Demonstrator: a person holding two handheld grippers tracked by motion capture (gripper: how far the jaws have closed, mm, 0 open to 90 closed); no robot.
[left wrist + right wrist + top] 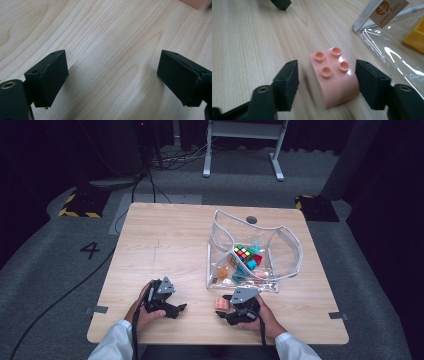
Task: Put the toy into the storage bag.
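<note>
Pink brick (333, 75), studs up, squarish with no clear long axis, sits on the wooden table (165, 245) between the right gripper's (327, 83) parted jaws, near the clear bag (250, 250); left gripper (112, 77) gapes, holding nothing.

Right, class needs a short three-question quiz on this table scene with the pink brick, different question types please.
1. True or false: the right hand-held gripper has its jaws either side of the pink brick.
2. Where is the colour cube? A) on bare table B) inside the clear bag C) in a hand-held gripper
3. Fill in: the left hand-held gripper is open over bare ____.

Key: 1 true; 2 B; 3 table.
</note>
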